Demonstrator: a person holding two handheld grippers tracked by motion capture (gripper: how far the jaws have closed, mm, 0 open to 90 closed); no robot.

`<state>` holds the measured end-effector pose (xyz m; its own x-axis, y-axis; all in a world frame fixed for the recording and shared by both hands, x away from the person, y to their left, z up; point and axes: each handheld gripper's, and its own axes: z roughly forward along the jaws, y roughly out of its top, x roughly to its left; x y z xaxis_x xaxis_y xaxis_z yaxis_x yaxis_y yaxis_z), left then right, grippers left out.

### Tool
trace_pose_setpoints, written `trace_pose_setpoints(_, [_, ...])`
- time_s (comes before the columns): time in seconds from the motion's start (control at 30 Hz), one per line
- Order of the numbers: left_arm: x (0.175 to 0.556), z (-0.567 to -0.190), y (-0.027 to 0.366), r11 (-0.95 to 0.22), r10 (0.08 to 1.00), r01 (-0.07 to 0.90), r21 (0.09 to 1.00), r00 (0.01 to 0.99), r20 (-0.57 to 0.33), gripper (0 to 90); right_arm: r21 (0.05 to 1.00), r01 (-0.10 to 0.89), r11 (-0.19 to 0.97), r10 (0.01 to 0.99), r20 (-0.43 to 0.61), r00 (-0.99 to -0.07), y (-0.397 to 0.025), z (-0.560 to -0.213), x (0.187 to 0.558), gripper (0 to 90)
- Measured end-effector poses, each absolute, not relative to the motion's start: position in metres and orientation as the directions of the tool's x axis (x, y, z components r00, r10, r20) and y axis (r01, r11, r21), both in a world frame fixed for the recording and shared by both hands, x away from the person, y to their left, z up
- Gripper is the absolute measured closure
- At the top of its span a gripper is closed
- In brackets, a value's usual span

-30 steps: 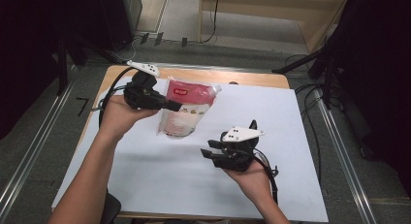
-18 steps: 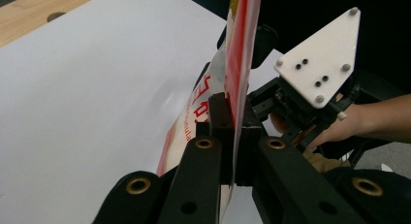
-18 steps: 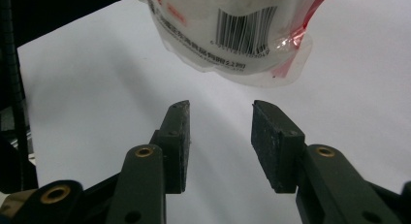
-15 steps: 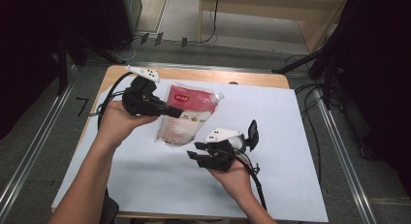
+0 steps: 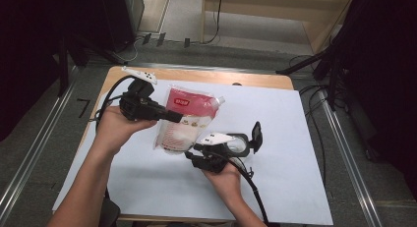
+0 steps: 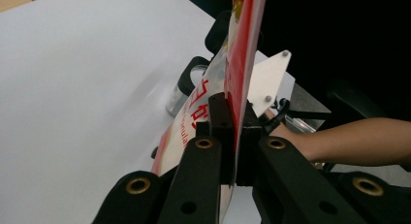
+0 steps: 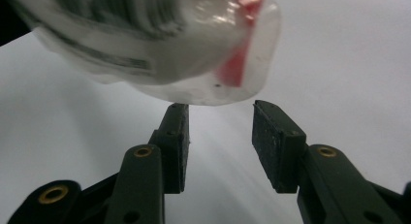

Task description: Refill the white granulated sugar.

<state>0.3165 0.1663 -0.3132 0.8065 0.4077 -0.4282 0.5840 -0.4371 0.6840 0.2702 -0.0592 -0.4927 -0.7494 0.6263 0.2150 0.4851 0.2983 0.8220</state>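
Since the earlier frames the right gripper [image 5: 193, 157] has moved in under the pouch [image 5: 183, 120]. High view: the left gripper [image 5: 169, 116] holds the pouch lifted above the white sheet [image 5: 275, 128]; a glass jar [image 5: 237, 144] lies behind the right gripper. Left gripper view: jaws clamp the pouch's [image 6: 237, 64] edge. Right gripper view: jaws stand apart, empty, just below the pouch's [image 7: 160, 44] bottom. Lifting appears done; the second grasp remains.

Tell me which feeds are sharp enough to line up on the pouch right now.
High view: evenly lit, pouch readable, slightly soft. Left gripper view: fingers crisp, pouch edge clear, background dark at right. Right gripper view: fingers sharp, but the pouch's bottom is too close, blurred, with glare.
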Motion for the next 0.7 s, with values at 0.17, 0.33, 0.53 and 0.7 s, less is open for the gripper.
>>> trace_pose_setpoints(0.17, [0.319, -0.318, 0.167, -0.422, 0.398, 0.619, 0.662, 0.783, -0.478, 90.0, 0.860, 0.443, 0.254, 0.643, 0.192, -0.742, -0.055, -0.498, 0.272, 57.0])
trace_pose_setpoints(0.33, [0.322, -0.321, 0.171, -0.393, 0.403, 0.643, 0.657, 0.763, -0.505, 90.0, 0.874, 0.404, 0.269, 0.650, 0.145, -0.746, -0.046, -0.493, 0.263, 56.8])
trace_pose_setpoints(0.53, [0.320, -0.319, 0.168, -0.390, 0.378, 0.652, 0.650, 0.757, -0.533, 90.0, 0.892, 0.375, 0.252, 0.657, 0.126, -0.743, -0.045, -0.492, 0.261, 58.0])
trace_pose_setpoints(0.7, [0.320, -0.316, 0.171, -0.376, 0.345, 0.667, 0.642, 0.745, -0.572, 90.0, 0.893, 0.393, 0.219, 0.675, 0.153, -0.722, -0.045, -0.502, 0.265, 59.1])
